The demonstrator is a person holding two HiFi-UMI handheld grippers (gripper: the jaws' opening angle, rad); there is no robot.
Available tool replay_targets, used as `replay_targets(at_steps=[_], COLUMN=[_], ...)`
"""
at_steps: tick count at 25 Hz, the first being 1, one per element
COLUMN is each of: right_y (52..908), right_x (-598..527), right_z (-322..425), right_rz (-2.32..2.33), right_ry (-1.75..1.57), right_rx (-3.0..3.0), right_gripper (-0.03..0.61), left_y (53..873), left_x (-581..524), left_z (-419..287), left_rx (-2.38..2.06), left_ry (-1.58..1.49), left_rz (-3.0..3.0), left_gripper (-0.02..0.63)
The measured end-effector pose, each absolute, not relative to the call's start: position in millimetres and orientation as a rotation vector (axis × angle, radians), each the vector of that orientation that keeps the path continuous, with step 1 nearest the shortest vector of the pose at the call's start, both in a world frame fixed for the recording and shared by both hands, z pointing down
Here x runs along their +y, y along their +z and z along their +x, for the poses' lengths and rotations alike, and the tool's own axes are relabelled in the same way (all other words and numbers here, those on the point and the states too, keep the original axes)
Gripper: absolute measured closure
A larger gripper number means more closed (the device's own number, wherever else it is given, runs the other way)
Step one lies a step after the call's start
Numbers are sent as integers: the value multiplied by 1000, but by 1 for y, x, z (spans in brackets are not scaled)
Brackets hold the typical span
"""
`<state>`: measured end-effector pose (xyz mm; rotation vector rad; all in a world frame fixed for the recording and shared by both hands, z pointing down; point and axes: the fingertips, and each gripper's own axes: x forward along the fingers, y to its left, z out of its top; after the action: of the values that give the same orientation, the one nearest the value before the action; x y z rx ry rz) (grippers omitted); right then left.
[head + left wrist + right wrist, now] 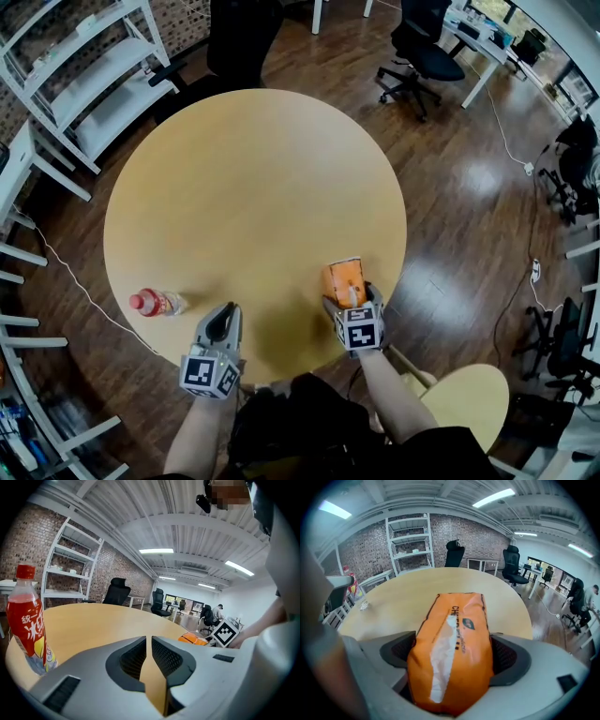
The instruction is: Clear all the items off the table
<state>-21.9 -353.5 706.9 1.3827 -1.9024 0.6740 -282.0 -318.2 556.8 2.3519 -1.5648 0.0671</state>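
A red drink bottle lies on the round wooden table near its front left edge. My left gripper sits just right of it, shut with nothing between its jaws; the bottle shows at the left of the left gripper view. An orange tissue pack lies at the table's front right. My right gripper straddles its near end. In the right gripper view the pack fills the space between the wide-spread jaws, and I see no pad pressing into it.
White shelving stands beyond the table at the left. A black chair is at the far edge and an office chair at the back right. A round wooden stool is by my right side. Cables cross the floor.
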Motion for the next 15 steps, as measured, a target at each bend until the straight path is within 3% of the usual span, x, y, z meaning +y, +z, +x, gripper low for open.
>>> replay_targets(at_steps=[3, 11, 12, 15], right_y=[700, 622, 606, 559], right_x=[-354, -349, -347, -338], right_z=[-20, -8, -3, 9], right_rz=[1414, 1683, 1740, 1889], right_ry=[669, 604, 583, 554], right_rx=[-1933, -2054, -2077, -2161], right_gripper=[35, 37, 47, 194], left_y=[542, 509, 505, 494], left_x=[-322, -320, -319, -316], left_z=[-285, -294, -295, -295], left_rx=[-1560, -1565, -1562, -1554], left_ry=[42, 0, -17, -62], left_rz=[2383, 2458, 2470, 2494], left_gripper=[577, 575, 577, 575])
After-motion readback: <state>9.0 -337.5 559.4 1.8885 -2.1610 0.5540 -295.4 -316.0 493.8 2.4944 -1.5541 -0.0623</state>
